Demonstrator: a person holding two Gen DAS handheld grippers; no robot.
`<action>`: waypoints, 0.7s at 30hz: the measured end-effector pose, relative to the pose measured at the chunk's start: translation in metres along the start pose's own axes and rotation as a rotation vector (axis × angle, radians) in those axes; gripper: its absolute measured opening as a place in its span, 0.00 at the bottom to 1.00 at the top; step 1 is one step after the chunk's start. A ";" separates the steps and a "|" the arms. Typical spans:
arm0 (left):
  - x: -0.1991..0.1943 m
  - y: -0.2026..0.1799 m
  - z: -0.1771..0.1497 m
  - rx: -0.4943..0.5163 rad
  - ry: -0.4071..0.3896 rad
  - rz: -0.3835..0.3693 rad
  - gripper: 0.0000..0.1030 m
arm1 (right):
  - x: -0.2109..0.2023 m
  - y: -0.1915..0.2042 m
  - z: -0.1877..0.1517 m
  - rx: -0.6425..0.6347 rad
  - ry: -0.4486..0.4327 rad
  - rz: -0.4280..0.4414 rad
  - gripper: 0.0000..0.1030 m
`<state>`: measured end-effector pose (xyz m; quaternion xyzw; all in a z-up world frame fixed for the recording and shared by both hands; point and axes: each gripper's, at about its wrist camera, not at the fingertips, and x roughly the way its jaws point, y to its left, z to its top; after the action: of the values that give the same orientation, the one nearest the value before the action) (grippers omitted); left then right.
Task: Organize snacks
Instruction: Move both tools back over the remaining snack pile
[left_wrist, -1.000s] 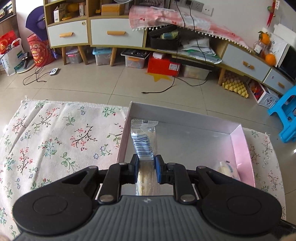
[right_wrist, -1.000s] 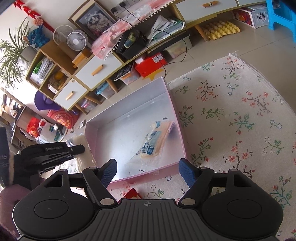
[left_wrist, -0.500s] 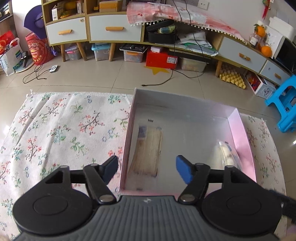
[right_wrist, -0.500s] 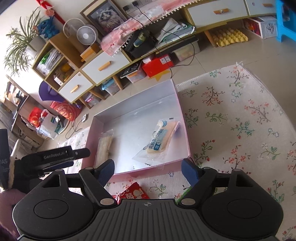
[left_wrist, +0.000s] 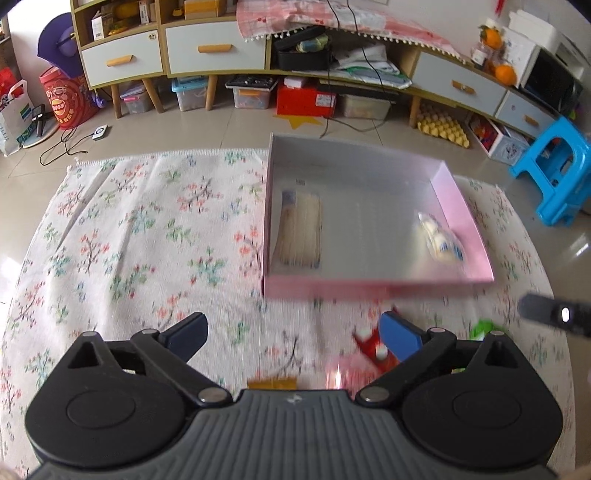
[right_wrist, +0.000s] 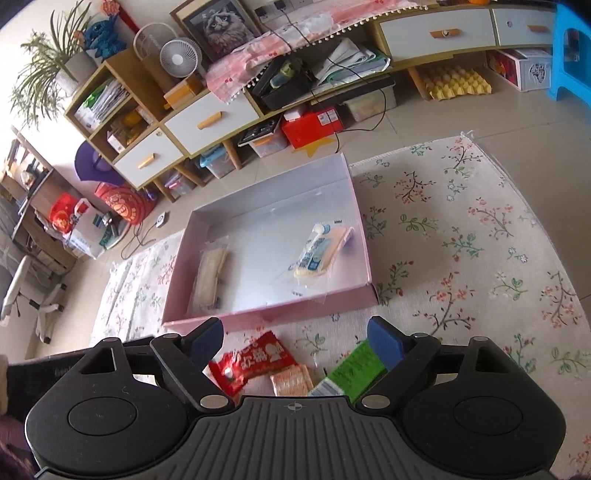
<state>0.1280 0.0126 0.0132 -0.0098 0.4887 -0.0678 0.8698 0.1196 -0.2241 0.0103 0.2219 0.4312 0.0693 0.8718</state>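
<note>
Left wrist view: the left gripper (left_wrist: 291, 330) hangs over a flowered rug (left_wrist: 147, 236), its blue-padded fingers (left_wrist: 186, 334) spread wide and opening, with nothing between them but the rug. The pink box (left_wrist: 369, 286) serves as the landmark. It sits on the rug ahead of the gripper, its far end toward a long low cabinet (left_wrist: 221, 51). Inside the box, against its left wall, a pale cracker packet (left_wrist: 301, 232) lies flat, lengthwise. Near the right wall a clear-wrapped snack with blue print (left_wrist: 441, 240) lies at a slant. Just in front of the box's near wall, the picture is blurred; a red wrapper (left_wrist: 365, 338) and a scrap of green (left_wrist: 484, 328) show on the rug by the right-hand finger. At the right edge a dark bar intrudes, apparently part of the other gripper; its state cannot be read here.

Right wrist view: the right gripper (right_wrist: 295, 341) is aimed down at the rug (right_wrist: 461, 229) in front of the same box (right_wrist: 266, 317), fingers (right_wrist: 205, 338) apart and opening, clamped on nothing. In the box, the cracker packet (right_wrist: 210, 277) rests by the left wall and the blue-printed snack (right_wrist: 319, 251) toward the right wall, well apart from each other. Outside the box, just before its near wall, three more snacks lie on the rug between the spread fingers: a red packet (right_wrist: 255, 362), an orange wafer pack (right_wrist: 291, 380) touching it, and a green packet (right_wrist: 351, 373) beside the right finger. Beyond the box's far end stand the cabinet (right_wrist: 207, 118) and a small white fan (right_wrist: 177, 59).
</note>
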 end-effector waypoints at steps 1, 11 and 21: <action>-0.003 0.000 -0.006 0.007 0.004 -0.002 0.97 | -0.002 0.000 -0.001 -0.004 0.004 -0.003 0.85; -0.018 -0.003 -0.052 0.072 -0.016 -0.042 1.00 | -0.018 0.002 -0.025 -0.090 0.031 -0.025 0.85; -0.015 -0.003 -0.100 0.173 -0.026 -0.083 1.00 | -0.026 0.005 -0.072 -0.219 0.111 -0.030 0.85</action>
<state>0.0351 0.0167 -0.0258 0.0443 0.4689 -0.1457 0.8700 0.0475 -0.2042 -0.0064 0.1148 0.4718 0.1150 0.8666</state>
